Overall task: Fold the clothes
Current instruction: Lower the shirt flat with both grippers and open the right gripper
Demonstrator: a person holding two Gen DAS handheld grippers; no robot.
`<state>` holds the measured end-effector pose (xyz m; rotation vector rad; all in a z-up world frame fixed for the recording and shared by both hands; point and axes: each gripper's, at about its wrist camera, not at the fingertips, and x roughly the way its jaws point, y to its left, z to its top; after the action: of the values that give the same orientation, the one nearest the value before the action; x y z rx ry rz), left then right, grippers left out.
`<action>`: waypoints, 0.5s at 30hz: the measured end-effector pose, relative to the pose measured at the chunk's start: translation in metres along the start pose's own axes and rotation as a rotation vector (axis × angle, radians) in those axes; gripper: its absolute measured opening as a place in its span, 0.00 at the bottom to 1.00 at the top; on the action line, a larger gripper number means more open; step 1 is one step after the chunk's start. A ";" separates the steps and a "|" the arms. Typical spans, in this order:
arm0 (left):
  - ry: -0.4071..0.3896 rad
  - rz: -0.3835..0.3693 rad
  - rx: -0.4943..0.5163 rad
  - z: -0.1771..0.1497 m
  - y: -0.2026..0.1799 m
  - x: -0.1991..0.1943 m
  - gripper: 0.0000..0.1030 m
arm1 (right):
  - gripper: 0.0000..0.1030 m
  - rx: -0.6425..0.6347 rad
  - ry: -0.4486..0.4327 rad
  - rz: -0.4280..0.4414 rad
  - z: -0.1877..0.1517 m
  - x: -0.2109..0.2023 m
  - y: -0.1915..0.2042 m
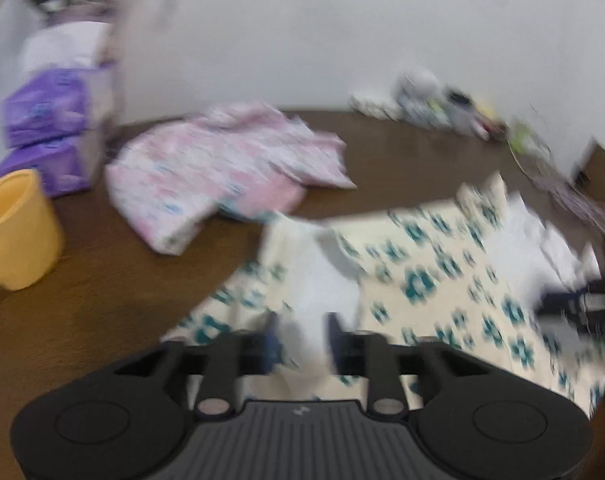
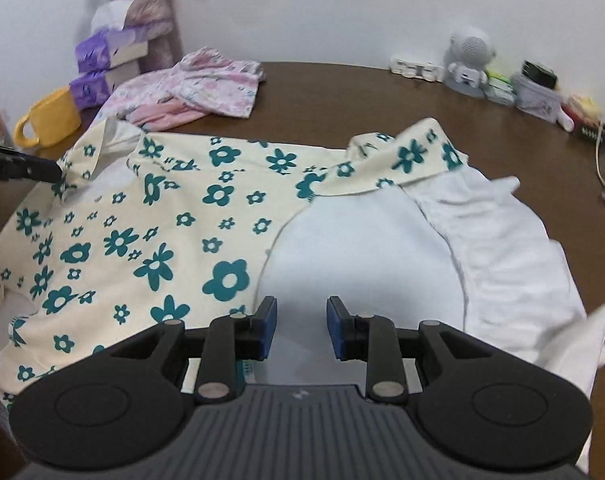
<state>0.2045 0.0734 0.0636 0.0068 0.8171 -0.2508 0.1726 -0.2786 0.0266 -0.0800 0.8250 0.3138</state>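
Note:
A cream shirt with teal flowers and white panels lies spread on the brown table. Above its white near panel hovers my right gripper, open, with nothing between its fingers. My left gripper is at the shirt's left edge, where a flowered flap stands raised. In the blurred left wrist view the flowered shirt fills the right side, and a white fold lies in the gap between the spread fingers. From the right wrist view the left gripper's dark tip touches that edge.
A crumpled pink patterned garment lies behind the shirt. At the back left stand a yellow mug, purple tissue packs and a vase of flowers. Along the back right are a white robot figure, small boxes and a cable.

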 end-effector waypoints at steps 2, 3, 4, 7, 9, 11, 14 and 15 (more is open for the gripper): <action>0.036 0.076 -0.012 0.003 0.000 0.011 0.51 | 0.29 0.010 -0.017 0.002 -0.005 -0.003 -0.004; 0.065 0.090 -0.007 0.002 -0.001 0.019 0.49 | 0.31 0.012 -0.027 0.005 -0.006 -0.005 -0.006; 0.094 0.101 -0.001 0.002 -0.002 0.026 0.47 | 0.31 0.015 -0.035 0.010 -0.008 -0.006 -0.007; 0.102 0.162 0.034 0.001 -0.007 0.037 0.09 | 0.31 0.035 -0.051 0.030 -0.011 -0.005 -0.013; 0.105 0.185 0.031 0.002 -0.006 0.036 0.07 | 0.31 0.046 -0.055 0.039 -0.013 -0.004 -0.014; 0.108 0.211 0.020 0.000 -0.002 0.034 0.07 | 0.31 0.036 -0.064 0.043 -0.016 -0.005 -0.014; 0.105 0.235 -0.017 -0.002 0.005 0.032 0.09 | 0.31 0.033 -0.069 0.053 -0.018 -0.006 -0.013; 0.102 0.237 -0.041 -0.002 0.008 0.031 0.15 | 0.31 0.032 -0.071 0.055 -0.019 -0.006 -0.013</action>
<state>0.2254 0.0747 0.0394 0.0781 0.9139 -0.0094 0.1590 -0.2957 0.0179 -0.0157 0.7621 0.3533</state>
